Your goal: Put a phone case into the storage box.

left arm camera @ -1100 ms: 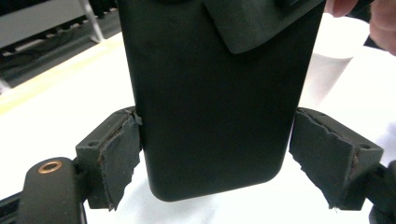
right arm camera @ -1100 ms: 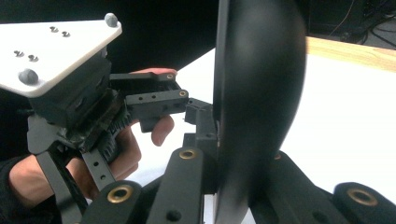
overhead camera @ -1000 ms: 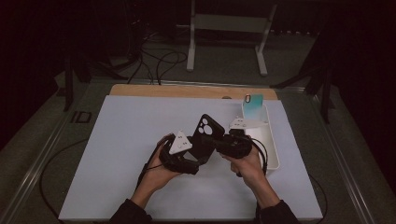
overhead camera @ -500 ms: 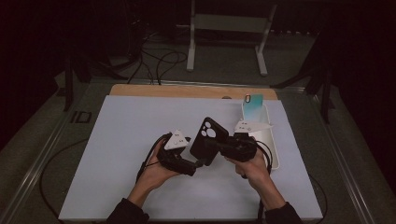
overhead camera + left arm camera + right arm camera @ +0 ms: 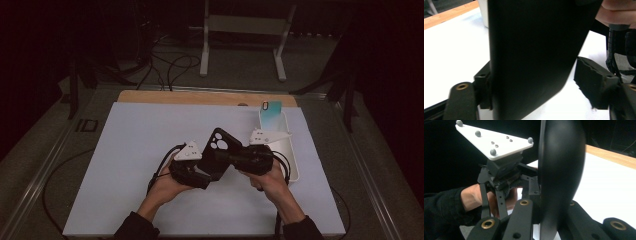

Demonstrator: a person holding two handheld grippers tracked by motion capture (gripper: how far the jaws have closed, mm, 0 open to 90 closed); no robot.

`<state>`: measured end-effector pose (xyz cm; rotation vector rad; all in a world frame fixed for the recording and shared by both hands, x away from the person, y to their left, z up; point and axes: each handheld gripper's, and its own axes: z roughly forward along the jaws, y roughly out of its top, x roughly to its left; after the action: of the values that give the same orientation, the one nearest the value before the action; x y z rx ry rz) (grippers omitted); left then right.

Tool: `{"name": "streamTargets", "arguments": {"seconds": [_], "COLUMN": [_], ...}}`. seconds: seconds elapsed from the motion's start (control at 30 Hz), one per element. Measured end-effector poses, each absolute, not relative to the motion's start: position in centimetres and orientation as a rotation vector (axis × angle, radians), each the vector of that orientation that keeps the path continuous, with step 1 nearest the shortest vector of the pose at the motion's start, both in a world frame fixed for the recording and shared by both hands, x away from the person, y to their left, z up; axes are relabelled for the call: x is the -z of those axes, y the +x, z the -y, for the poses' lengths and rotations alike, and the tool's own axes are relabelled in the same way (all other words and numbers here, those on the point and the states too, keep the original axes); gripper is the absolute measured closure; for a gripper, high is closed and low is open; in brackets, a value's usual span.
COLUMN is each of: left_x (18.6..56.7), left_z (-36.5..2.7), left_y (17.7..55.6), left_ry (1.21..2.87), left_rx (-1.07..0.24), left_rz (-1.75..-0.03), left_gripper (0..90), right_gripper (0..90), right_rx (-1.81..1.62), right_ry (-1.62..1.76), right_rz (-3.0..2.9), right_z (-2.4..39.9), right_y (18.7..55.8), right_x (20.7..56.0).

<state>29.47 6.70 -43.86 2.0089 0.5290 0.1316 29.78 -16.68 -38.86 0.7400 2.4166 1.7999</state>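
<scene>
A black phone case (image 5: 218,148) is held up off the white mat, tilted, its camera cut-outs facing up. My right gripper (image 5: 229,158) comes in from the right and is shut on the case. In the right gripper view the case (image 5: 560,170) stands edge-on between my two jaws (image 5: 554,205). My left gripper (image 5: 206,170) is at the case's lower left edge. In the left gripper view the case (image 5: 536,50) sits between my open jaws (image 5: 539,85): the left pad (image 5: 484,83) touches it, the right pad (image 5: 594,83) stands apart.
A white tray (image 5: 292,150) lies at the mat's right side with a teal card (image 5: 271,115) at its far end. A wooden board edge (image 5: 200,97) runs along the back of the mat (image 5: 125,150). Cables trail from both grippers.
Both hands have drawn the case slightly down and toward the person. The right gripper keeps its hold on it throughout.
</scene>
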Motion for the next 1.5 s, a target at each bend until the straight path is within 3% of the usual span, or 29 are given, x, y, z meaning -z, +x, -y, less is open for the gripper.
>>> {"name": "streamTargets", "arguments": {"seconds": [0.13,0.17,0.27,0.3,0.37,0.57,0.63,0.8,0.9,1.5], "left_x": [43.8,43.8,43.8,43.9,44.0,43.9,43.9,43.8,43.7,44.2], "left_z": [-7.2,-7.2,-7.2,-7.2,-7.3,-7.1,-7.0,-7.1,-7.3,-6.8], "left_y": [29.5,29.4,29.4,29.4,29.4,29.2,29.1,29.1,29.3,29.2], "left_ry": [1.973,1.976,1.984,1.984,1.984,1.978,1.978,1.98,1.978,2.001], "left_rx": [-0.122,-0.126,-0.13,-0.135,-0.131,-0.1,-0.102,-0.128,-0.146,-0.192], "left_rz": [-0.52,-0.515,-0.507,-0.505,-0.497,-0.472,-0.469,-0.48,-0.505,-0.543], "left_gripper": [34.9,46.9,55.0,55.0,65.7,79.3,79.6,80.2,80.4,80.5], "right_gripper": [85.8,83.8,81.3,77.5,67.3,44.8,41.7,20.4,13.6,14.4], "right_rx": [-1.791,-1.785,-1.774,-1.739,-1.709,-1.697,-1.705,-1.644,-1.628,-1.619], "right_ry": [0.745,0.755,0.747,0.744,0.744,0.773,0.771,0.823,0.876,1.075], "right_rz": [-2.414,-2.411,-2.407,-2.403,-2.396,-2.378,-2.379,-2.36,-2.339,-2.148], "right_z": [16.8,17.5,17.6,17.6,17.6,17.4,17.3,17.0,17.1,17.5], "right_y": [29.8,30.0,30.0,29.9,30.0,30.1,30.2,30.2,30.3,30.1], "right_x": [38.8,38.8,38.8,38.7,38.7,38.7,38.7,38.8,38.8,36.8]}}
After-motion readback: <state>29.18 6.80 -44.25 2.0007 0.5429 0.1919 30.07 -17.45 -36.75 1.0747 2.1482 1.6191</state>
